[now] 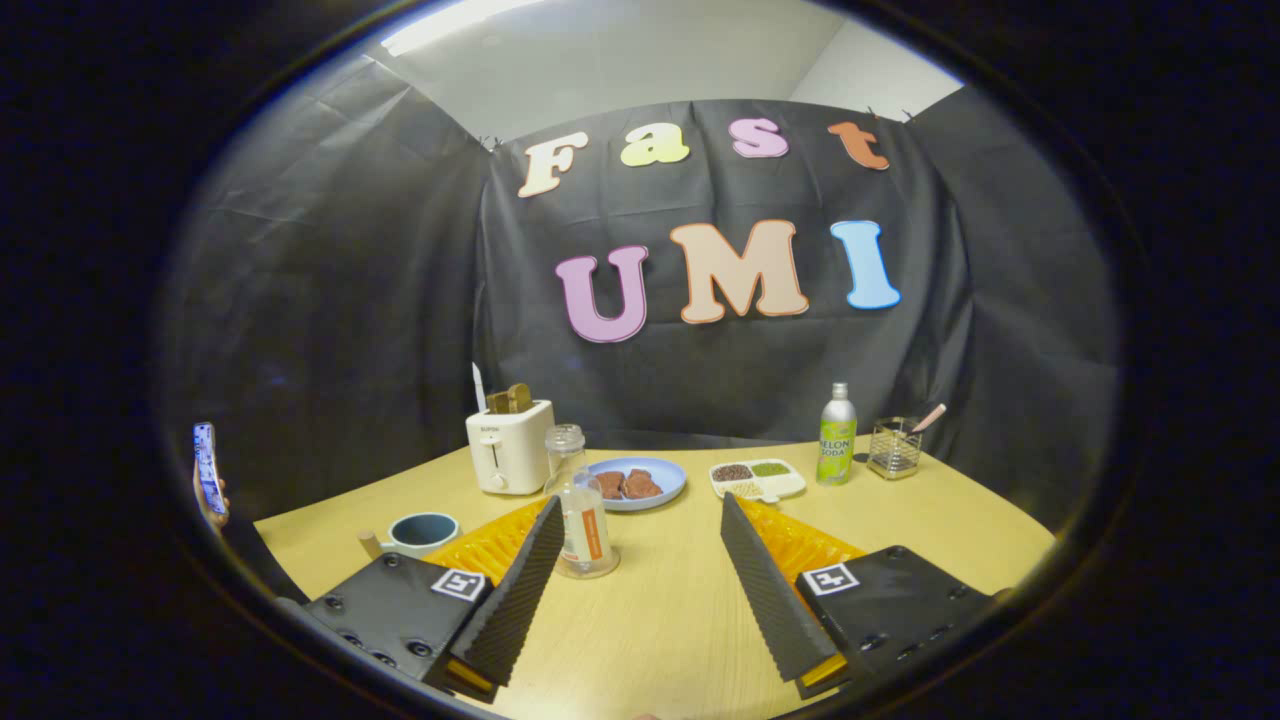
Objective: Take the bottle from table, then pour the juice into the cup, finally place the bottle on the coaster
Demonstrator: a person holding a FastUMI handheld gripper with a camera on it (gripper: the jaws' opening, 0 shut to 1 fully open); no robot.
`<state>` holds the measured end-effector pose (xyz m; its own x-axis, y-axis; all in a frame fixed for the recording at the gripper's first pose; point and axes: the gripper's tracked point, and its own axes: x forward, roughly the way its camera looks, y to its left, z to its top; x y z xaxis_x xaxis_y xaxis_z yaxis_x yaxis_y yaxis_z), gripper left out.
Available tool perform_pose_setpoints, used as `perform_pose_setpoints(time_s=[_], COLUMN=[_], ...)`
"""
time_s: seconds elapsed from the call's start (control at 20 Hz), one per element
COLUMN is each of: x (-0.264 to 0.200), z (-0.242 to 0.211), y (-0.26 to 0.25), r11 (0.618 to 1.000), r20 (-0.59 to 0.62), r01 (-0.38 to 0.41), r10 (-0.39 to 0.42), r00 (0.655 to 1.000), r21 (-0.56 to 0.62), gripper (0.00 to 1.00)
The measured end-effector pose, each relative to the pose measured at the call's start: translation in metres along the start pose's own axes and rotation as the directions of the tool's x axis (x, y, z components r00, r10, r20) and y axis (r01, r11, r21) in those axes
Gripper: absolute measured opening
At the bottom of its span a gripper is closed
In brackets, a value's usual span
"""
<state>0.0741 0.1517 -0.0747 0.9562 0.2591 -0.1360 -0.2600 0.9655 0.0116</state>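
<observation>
Fingers of our gripper stand wide apart over the table, holding and touching nothing we can see. Just ahead, close by the left finger, the clear bottle stands upright with no cap on; we judge that a skewed or hurried closing could knock it over and spill, since it sits off-centre in the gap. Left of it sits the cup, near enough to be bumped, and we cannot make out a coaster; plate and can stand beyond.
</observation>
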Motion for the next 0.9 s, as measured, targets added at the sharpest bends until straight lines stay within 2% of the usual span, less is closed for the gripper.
perform_pose_setpoints(time_s=[0.9], x=[-0.017], z=[0.036], y=[0.013], r11=[0.999], r20=[0.067], r01=[0.006], r10=[-0.002], r00=[0.998], r21=[-0.049], gripper=[1.0])
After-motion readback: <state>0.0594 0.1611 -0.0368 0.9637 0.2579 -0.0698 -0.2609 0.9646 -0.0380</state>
